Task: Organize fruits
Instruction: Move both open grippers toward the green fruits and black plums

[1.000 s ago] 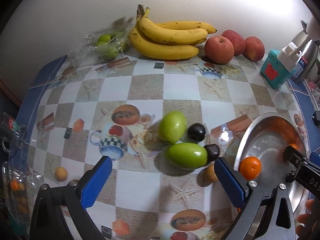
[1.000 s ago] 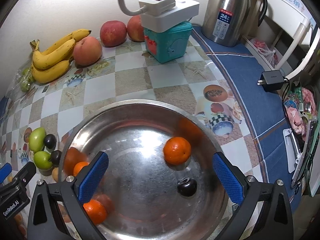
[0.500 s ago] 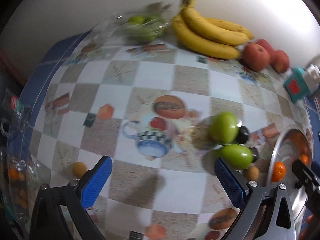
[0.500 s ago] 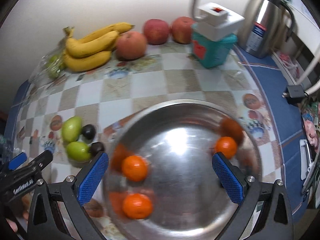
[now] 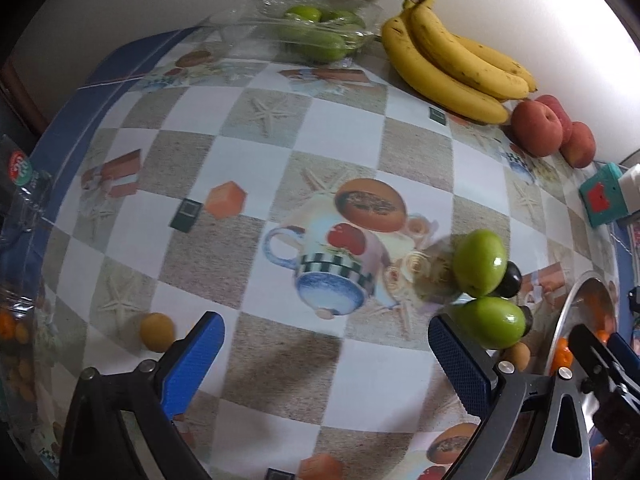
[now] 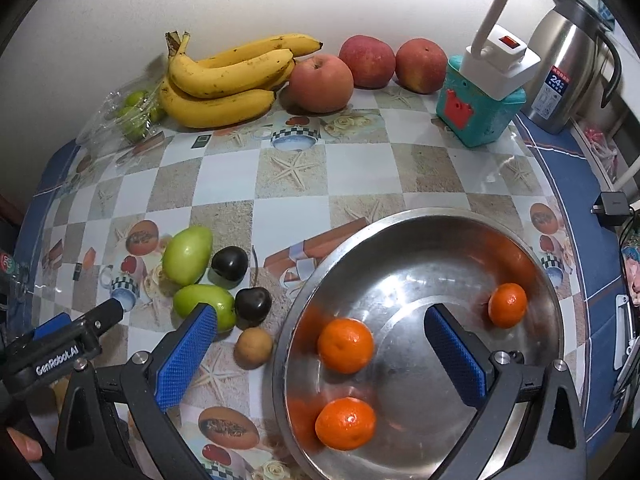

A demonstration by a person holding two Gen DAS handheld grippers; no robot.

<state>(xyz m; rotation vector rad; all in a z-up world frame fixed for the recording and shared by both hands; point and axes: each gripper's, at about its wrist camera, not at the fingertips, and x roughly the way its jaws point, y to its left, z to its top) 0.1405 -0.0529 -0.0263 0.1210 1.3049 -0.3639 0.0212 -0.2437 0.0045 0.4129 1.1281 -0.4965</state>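
Both my grippers, left (image 5: 324, 356) and right (image 6: 320, 350), hang spread and empty. 3 oranges (image 6: 346, 345) sit in the bowl (image 6: 400, 224); next I'd fetch the small fruit (image 5: 157, 331) on the counter (image 5: 340, 136).

Left gripper (image 5: 326, 350): black frame, triangular cut-outs in each arm, silver screw heads near finger bases. Fingers (image 5: 192, 360) faced with blue pads, fine dimpled grip texture. Same gripper seen from right wrist view: black body, white "GenRobot.AI" lettering, blue tip.

Right gripper (image 6: 320, 346): identical build, black arms with triangular openings, silver screws, blue textured pads (image 6: 186, 352). Jaws of both set wide apart.

Bare skin, fingertip of left hand (image 6: 24, 446) at lower-left edge, right wrist view.
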